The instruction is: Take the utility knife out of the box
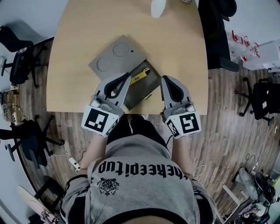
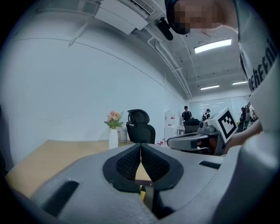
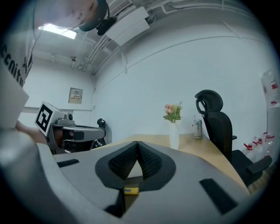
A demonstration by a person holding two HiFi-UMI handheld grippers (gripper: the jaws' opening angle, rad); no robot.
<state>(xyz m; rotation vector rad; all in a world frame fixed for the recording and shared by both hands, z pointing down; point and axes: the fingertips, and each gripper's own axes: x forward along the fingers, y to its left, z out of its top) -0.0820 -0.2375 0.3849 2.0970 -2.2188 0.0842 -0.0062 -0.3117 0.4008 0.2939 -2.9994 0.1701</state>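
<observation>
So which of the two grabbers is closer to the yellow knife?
The left gripper. In the head view its tip nearly meets the yellow utility knife, while the right gripper is clearly apart from it, off to the knife's other side.

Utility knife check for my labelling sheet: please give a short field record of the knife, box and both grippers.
table: wooden
box: grey, near the table's front edge
lid: open, laid back behind the box
knife: yellow, lying in the box, not held
left gripper: jaws together, empty, tip just left of the knife
right gripper: jaws together, empty, at the box's right side
vase: white, far edge of the table
</observation>
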